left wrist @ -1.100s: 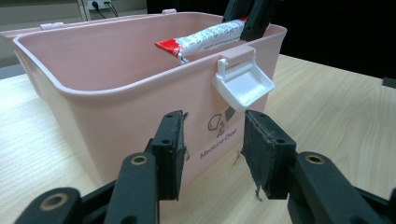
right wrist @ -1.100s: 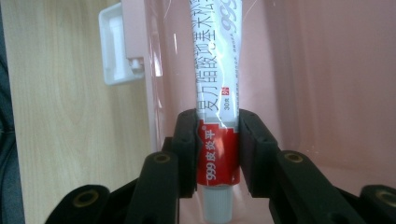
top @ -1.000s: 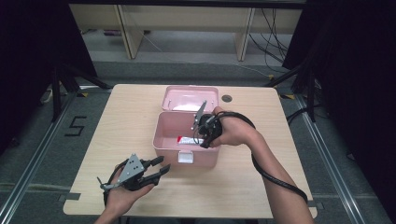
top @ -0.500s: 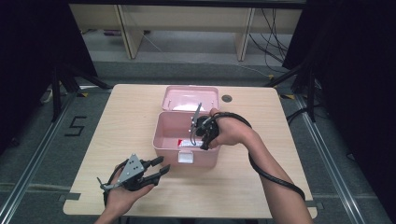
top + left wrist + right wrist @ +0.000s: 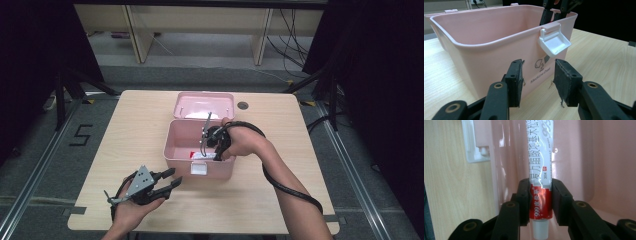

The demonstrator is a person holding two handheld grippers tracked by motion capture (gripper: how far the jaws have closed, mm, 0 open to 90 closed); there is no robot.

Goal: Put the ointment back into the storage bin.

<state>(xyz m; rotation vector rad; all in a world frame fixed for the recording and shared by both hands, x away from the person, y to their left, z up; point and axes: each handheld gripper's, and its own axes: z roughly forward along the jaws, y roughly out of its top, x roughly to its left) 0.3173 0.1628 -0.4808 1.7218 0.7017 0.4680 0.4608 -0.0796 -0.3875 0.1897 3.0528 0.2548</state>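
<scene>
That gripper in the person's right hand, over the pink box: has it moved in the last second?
Yes, slightly. The right gripper has dipped lower into the pink box, toward its front wall, and grips a red-and-white tube.

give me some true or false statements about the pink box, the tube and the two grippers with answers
1. The right gripper is shut on a red and white tube. True.
2. The pink box has its lid closed. False: the lid is open and lies back behind the box.
3. The left gripper holds the box's white latch. False: its jaws are open with nothing between them, short of the box's front wall.
4. The right gripper is inside the box. True: the high view shows it reaching into the open box.
5. The tube's cap is black. False: it is white.
</scene>
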